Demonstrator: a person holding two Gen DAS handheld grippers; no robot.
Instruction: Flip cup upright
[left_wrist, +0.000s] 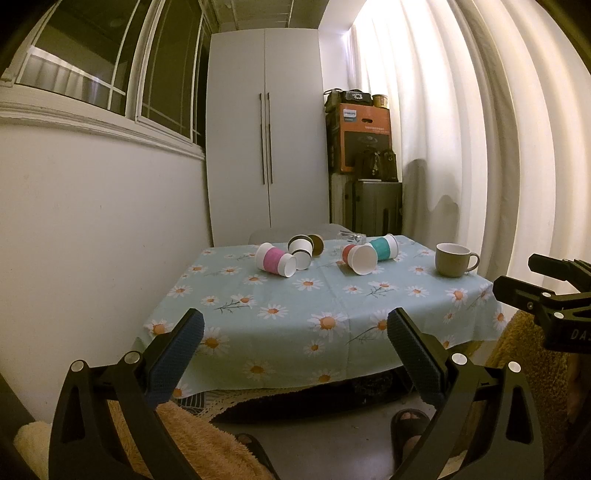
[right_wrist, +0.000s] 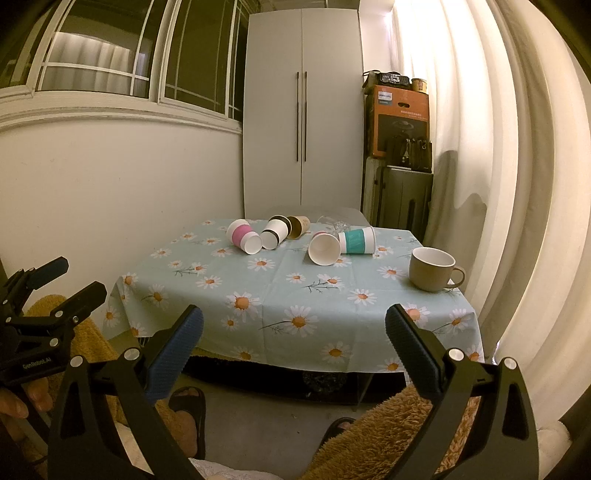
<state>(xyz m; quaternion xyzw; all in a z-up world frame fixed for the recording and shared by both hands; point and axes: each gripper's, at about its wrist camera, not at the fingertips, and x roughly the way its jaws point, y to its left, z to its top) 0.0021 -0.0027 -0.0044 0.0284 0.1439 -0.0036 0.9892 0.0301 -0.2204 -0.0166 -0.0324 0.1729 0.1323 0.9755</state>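
Left gripper (left_wrist: 295, 332): jaws spread wide, holding nothing, short of the bench's (left_wrist: 280, 332) near edge. Right gripper (right_wrist: 294, 330): likewise spread wide, empty, touching nothing.

Five paper cups lie on their sides at the bench's far end, behind the upright beige mug (right_wrist: 433, 268). Taking the mug as landmark: nearest it, the teal-banded cup (right_wrist: 356, 240), long axis roughly crosswise; touching it, a red-banded cup (right_wrist: 324, 249), mouth facing the cameras. Further left, a brown cup (right_wrist: 298, 226), a dark-rimmed white cup (right_wrist: 275, 232), and farthest, the pink-banded cup (right_wrist: 243, 236), mouth toward the near right.
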